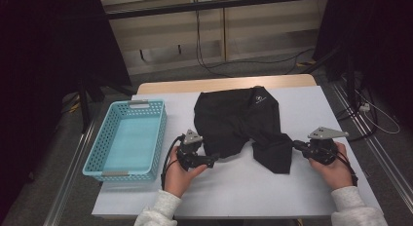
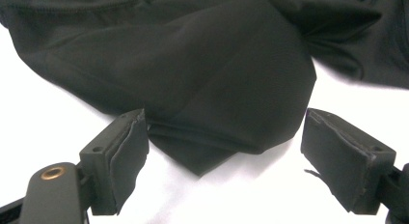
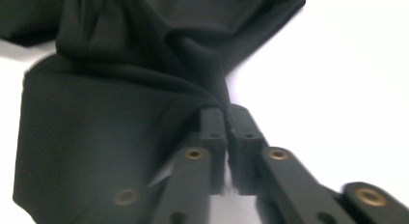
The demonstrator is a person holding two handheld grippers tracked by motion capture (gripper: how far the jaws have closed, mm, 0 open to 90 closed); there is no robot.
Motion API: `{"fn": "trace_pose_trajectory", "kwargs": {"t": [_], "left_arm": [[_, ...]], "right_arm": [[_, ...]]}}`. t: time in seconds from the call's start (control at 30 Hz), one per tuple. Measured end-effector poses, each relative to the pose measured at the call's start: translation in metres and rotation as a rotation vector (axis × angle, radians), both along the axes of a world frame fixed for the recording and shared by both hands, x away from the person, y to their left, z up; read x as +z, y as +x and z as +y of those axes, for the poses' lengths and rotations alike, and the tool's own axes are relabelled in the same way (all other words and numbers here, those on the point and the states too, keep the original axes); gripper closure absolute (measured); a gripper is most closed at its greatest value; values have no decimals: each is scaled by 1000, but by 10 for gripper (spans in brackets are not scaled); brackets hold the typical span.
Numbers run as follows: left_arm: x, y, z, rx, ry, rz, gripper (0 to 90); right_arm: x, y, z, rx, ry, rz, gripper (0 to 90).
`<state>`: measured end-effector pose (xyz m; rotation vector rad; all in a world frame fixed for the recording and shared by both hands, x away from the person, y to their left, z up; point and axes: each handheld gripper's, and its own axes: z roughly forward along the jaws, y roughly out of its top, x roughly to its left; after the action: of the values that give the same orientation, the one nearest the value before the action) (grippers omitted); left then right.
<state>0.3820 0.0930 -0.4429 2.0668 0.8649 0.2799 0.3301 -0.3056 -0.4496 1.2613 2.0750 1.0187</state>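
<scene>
The blue basket is sitting at the left, nothing in it. The left gripper is hovering with jaws spread wide around a corner of the black garment mid-table, not gripping yet. The right gripper is pinching the garment's other edge; folding looks barely started.

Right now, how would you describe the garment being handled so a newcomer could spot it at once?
On the white table, right of the light-blue basket, lies a crumpled pair of black shorts. The right gripper pinches one leg. It is the one dark, soft item, with a small white logo near its far edge.
</scene>
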Motion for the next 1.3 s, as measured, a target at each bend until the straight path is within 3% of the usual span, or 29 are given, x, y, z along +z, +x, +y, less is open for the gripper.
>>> {"fn": "trace_pose_trajectory", "kwargs": {"t": [0.13,0.3,0.33,0.4,0.5,0.67,0.87,1.13,1.3], "left_arm": [[-2,1,0,-8,11,7,170],[-2,0,-1,-8,8,11,170],[-2,0,-1,-8,8,9,171],[-2,0,-1,-11,6,10,171],[-2,0,-2,-10,4,12,170],[-3,0,-3,-14,9,15,170],[-3,0,-3,-14,14,14,171],[-2,-1,-4,-19,11,8,170],[-2,-1,-4,-18,11,11,170]], "right_arm": [[7,-1,11,33,1,-21,744],[12,-1,21,39,-34,-41,652],[13,-1,21,39,-30,-50,634],[17,-3,19,68,38,-91,601],[23,-5,25,88,37,-111,574],[10,-3,51,205,53,-36,554],[-6,-2,81,295,17,34,546],[-16,-2,95,317,-38,48,573],[-19,0,97,290,-71,13,723]]}}
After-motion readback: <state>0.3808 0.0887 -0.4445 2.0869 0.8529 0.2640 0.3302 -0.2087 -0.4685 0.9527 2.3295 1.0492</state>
